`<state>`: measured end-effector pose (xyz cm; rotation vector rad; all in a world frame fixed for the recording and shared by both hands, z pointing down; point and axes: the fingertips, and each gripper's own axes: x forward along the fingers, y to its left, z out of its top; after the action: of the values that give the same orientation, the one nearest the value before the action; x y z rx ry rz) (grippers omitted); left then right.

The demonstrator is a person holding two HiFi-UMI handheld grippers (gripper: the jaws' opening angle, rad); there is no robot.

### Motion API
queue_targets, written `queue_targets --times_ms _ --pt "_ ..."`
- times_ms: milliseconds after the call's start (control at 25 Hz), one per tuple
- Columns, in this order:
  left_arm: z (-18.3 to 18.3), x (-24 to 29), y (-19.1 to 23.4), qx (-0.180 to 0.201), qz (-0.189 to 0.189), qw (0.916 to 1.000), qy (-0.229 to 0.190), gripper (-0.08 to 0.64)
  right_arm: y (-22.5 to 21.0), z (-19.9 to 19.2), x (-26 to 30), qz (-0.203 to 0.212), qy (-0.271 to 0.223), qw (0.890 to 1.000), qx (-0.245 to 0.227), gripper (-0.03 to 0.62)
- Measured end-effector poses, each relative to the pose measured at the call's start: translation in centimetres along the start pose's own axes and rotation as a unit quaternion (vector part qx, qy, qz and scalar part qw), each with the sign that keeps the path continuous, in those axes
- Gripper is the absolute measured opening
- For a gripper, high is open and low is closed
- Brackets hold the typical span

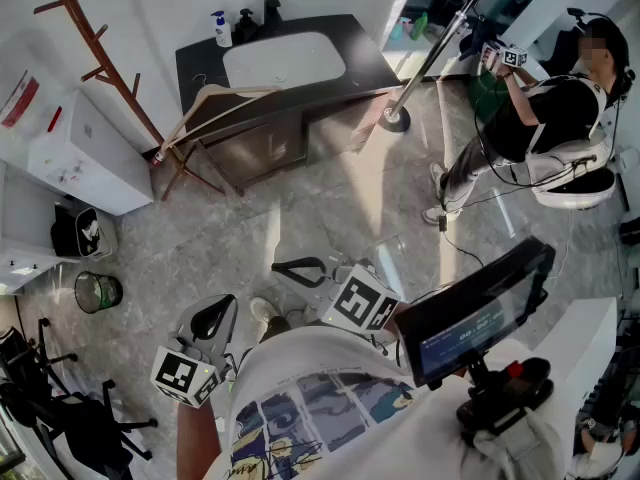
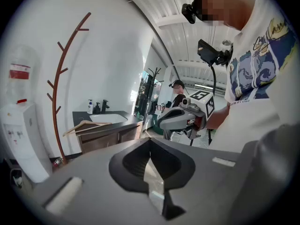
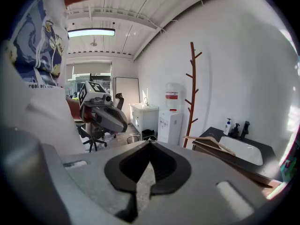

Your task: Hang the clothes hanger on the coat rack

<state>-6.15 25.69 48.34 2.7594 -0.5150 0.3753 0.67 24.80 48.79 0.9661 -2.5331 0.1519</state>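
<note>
The left hand-held gripper (image 2: 150, 146) and right hand-held gripper (image 3: 149, 149) sit closed and empty, likely just waiting. The hanger (image 1: 186, 115) lies on the worktop (image 1: 200, 60) edge, near the rack (image 1: 112, 68).

The right gripper (image 3: 149, 162) has its jaws closed on nothing, while beyond it a wooden hanger (image 3: 211, 142) lies on the dark counter (image 3: 213, 132) just right of the coat rack (image 3: 191, 93), with a water dispenser (image 3: 171, 123) just left of the rack.

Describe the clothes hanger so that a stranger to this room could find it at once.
Find the dark counter with the white sink against the wall. At its corner nearest the coat rack lies the clothes hanger. It is a thin, pale wooden triangle, unlike the reddish upright rack.
</note>
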Motion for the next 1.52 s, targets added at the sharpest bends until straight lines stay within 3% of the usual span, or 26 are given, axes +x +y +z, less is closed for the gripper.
queue_targets --times_ms 360,600,840,1120,1520 --pt "0.6 -2.2 3.1 0.005 0.004 0.9998 -0.018 0.008 0.8 1.9 3.8 0.01 0.007 1.0 -0.015 0.0" --pt "-1.3 -3.9 5.6 -0.005 0.006 0.9996 -0.027 0.025 1.8 2.6 5.6 0.008 0.008 1.0 0.0 0.003" --pt "-1.4 -4.2 9.7 -0.015 0.03 0.9992 -0.022 0.052 1.0 3.0 7.5 0.003 0.014 1.0 0.003 0.084" --pt "-0.1 -0.7 15.3 -0.02 0.055 0.9982 -0.006 0.08 -4.1 3.2 9.7 0.001 0.01 1.0 0.015 0.106" --pt "3.1 7.9 27.7 -0.02 0.122 0.991 0.052 0.109 -16.6 5.1 13.8 0.011 -0.015 1.0 0.017 0.123"
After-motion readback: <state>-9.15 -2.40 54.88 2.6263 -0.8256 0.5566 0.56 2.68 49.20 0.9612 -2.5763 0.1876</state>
